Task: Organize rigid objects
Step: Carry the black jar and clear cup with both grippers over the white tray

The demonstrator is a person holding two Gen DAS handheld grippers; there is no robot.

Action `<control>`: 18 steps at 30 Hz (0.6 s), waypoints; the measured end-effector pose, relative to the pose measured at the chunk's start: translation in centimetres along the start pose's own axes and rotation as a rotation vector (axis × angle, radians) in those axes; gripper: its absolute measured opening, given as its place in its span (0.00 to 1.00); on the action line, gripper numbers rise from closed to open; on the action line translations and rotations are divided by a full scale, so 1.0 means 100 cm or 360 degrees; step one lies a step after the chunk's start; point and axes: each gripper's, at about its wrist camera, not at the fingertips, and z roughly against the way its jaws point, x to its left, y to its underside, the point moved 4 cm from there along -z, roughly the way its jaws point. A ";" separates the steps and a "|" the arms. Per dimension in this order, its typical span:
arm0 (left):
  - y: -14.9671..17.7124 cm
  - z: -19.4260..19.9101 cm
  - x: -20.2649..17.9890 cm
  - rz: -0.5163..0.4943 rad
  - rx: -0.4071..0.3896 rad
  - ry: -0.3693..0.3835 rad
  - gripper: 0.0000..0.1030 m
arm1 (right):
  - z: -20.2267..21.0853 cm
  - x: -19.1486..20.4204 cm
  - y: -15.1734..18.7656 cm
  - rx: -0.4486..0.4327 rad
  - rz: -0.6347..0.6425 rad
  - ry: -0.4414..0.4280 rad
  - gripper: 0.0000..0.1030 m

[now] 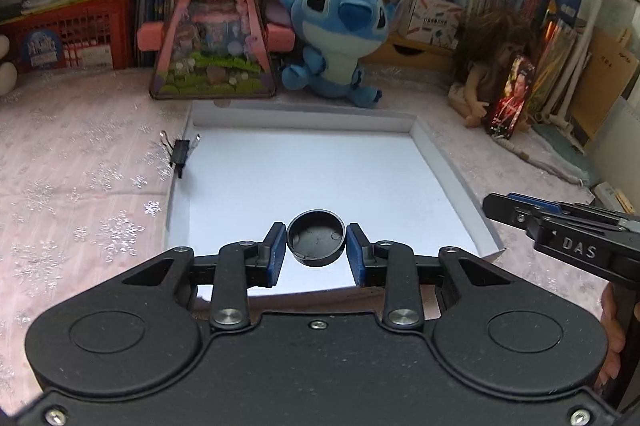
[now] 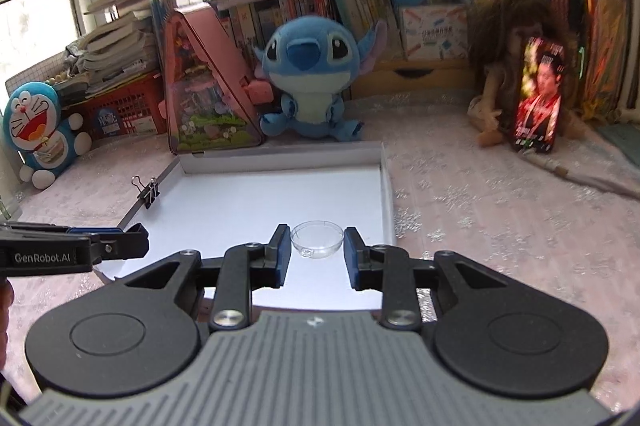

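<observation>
My left gripper [image 1: 316,229] is shut on a black round cap [image 1: 316,246], whose hollow side faces up between the blue pads. It hangs above the near part of a shallow white box [image 1: 440,153] on the pink cloth. My right gripper [image 2: 317,230] is shut on a small clear round dish [image 2: 317,246], held over the near right part of the same white box [image 2: 280,155]. A black binder clip [image 1: 180,151] is clamped on the box's left wall [image 2: 147,191]. Each gripper shows at the edge of the other's view: the right one [image 1: 496,205] and the left one [image 2: 136,244].
A blue plush [image 1: 336,37], a pink triangular toy case [image 1: 214,25] and a doll [image 1: 492,65] stand just behind the box. Books and red crates [image 1: 72,37] line the back wall. A round blue-and-white plush [image 2: 38,129] sits at far left.
</observation>
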 end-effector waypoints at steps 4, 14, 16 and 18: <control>-0.008 -0.024 0.005 0.0048 0.0107 -0.0001 0.30 | -0.026 -0.003 -0.008 0.0110 -0.0048 -0.0003 0.32; -0.023 -0.069 0.024 0.0169 0.0257 -0.0036 0.30 | -0.072 0.003 -0.019 0.0286 -0.0066 -0.0021 0.32; -0.026 -0.076 0.024 0.0174 0.0270 -0.0046 0.30 | -0.081 0.003 -0.018 0.0325 -0.0084 -0.0021 0.32; -0.027 -0.082 0.025 0.0170 0.0282 -0.0058 0.30 | -0.090 0.002 -0.017 0.0360 -0.0101 -0.0018 0.32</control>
